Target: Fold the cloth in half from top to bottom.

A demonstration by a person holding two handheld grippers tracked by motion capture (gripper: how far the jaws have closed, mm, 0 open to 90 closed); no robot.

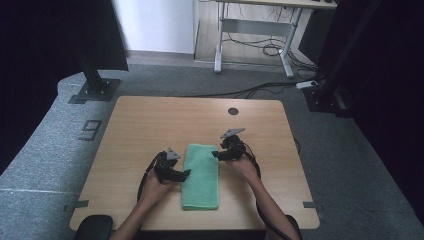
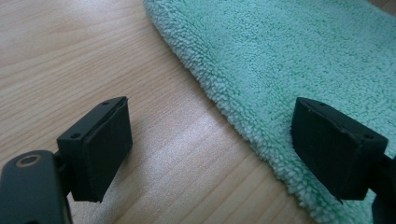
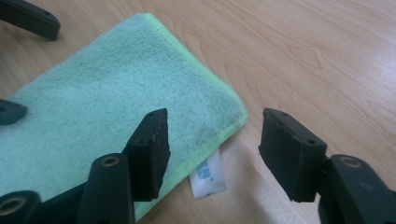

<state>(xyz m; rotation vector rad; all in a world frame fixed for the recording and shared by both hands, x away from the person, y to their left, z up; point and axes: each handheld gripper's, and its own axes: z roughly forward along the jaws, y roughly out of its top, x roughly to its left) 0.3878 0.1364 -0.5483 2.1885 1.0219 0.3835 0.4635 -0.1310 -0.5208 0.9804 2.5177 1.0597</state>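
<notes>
The folded green microfibre towel (image 1: pixel 201 176) lay flat between both claws. Its white care label (image 3: pixel 208 175) poked out beneath the corner nearest the right claw (image 3: pixel 212 149).

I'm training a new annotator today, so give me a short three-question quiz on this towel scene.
1. True or false: the green towel lies folded on the wooden table.
2. What white thing sticks out from under the towel's corner in the right gripper view?
3. Multiple choice: which tongs have a pad over the towel's edge? A) left tongs only, B) right tongs only, C) both.

Key:
1. True. It lies as a narrow folded strip between the two hands.
2. A care label.
3. C. Each pair stands open, with one pad over the towel and the other over bare wood; neither grips it.
</notes>
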